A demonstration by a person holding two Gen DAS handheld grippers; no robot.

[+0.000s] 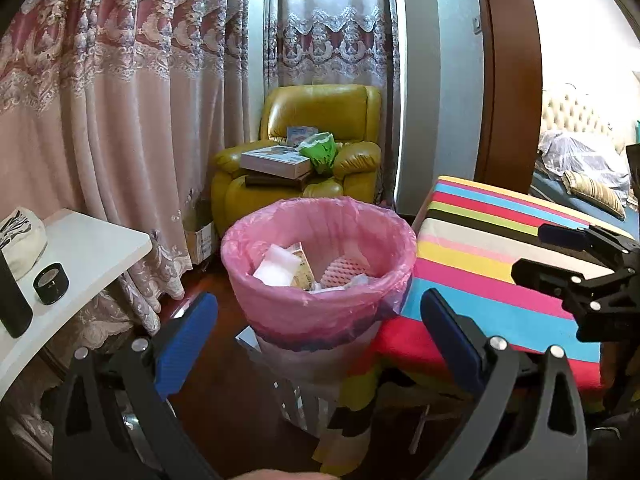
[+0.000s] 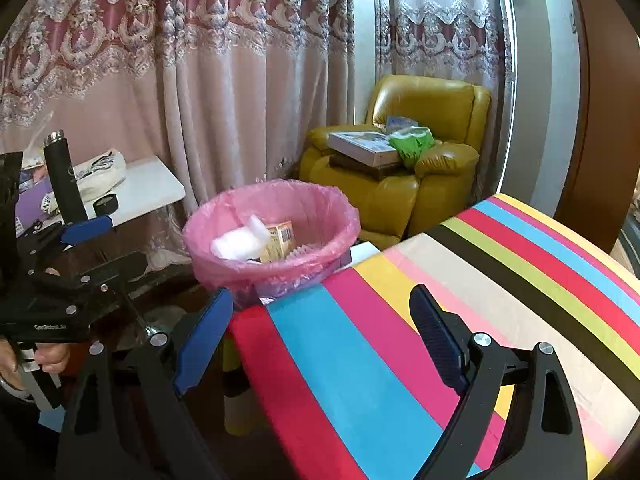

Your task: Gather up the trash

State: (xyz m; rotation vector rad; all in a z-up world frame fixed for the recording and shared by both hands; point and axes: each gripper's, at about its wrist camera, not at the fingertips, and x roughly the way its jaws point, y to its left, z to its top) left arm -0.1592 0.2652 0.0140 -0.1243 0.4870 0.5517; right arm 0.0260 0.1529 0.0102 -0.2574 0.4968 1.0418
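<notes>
A waste bin with a pink liner (image 1: 320, 268) stands on the floor between a white side table and a striped table. Inside lie white foam (image 1: 274, 266), a small yellow carton (image 1: 302, 270) and a pink foam net (image 1: 346, 270). The bin also shows in the right wrist view (image 2: 272, 232), with the carton (image 2: 278, 240) and foam (image 2: 238, 242). My left gripper (image 1: 320, 324) is open and empty, just in front of the bin. My right gripper (image 2: 324, 320) is open and empty over the striped tablecloth (image 2: 460, 320). Each gripper shows in the other's view, the right one (image 1: 560, 256) and the left one (image 2: 96, 244).
A white side table (image 1: 80, 256) at the left carries a black tape roll (image 1: 51, 283), a dark bottle (image 2: 66, 178) and a cloth bag (image 2: 100, 174). A yellow armchair (image 1: 304, 152) with boxes and a green bag stands behind the bin. Curtains hang behind.
</notes>
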